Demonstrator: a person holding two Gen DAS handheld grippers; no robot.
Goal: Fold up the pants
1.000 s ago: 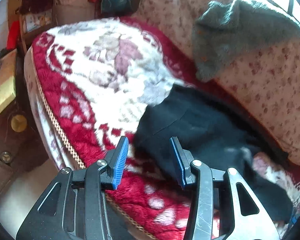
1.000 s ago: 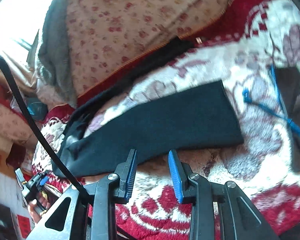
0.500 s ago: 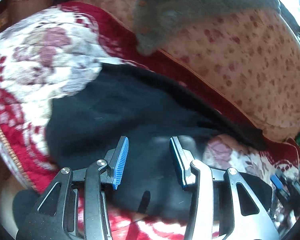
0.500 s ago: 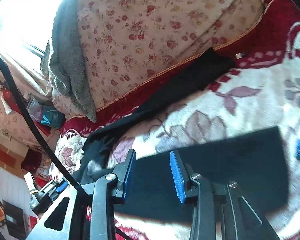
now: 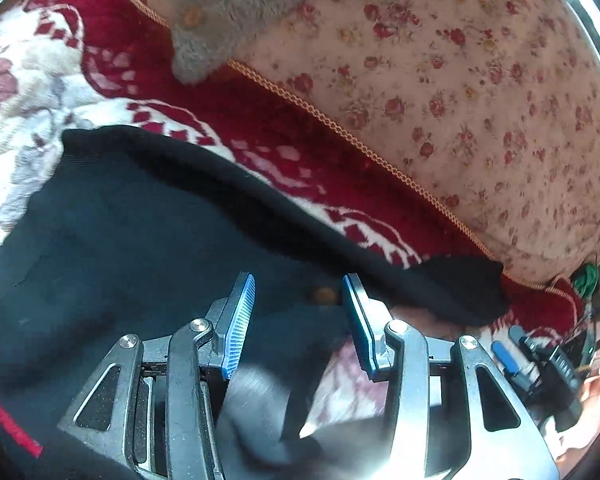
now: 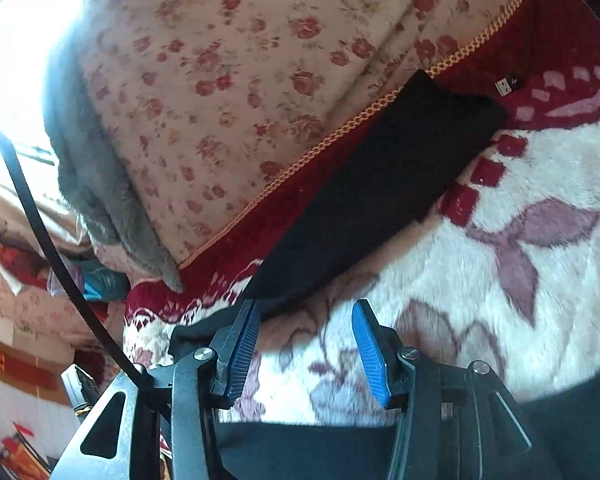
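In the left wrist view, the left hand-held gripper [image 5: 298, 300], which a second ago was off the front edge of the red-and-white floral plush sofa cover [image 5: 112, 76], is now carried over the black knit pants [image 5: 120, 232]; its jaws are opening, apart and unclamped, with the small button [image 5: 323, 293] showing between them. In the right wrist view, the right hand-held gripper [image 6: 305, 344] has been shifted from the near leg to bare cover between the two legs, jaws opening and empty, the far leg [image 6: 380, 184] lying along the cover's back edge against the pink rose-print backrest [image 6: 260, 80]. Both grippers appear repositioned for fresh grasps, so the fold is judged not yet begun.
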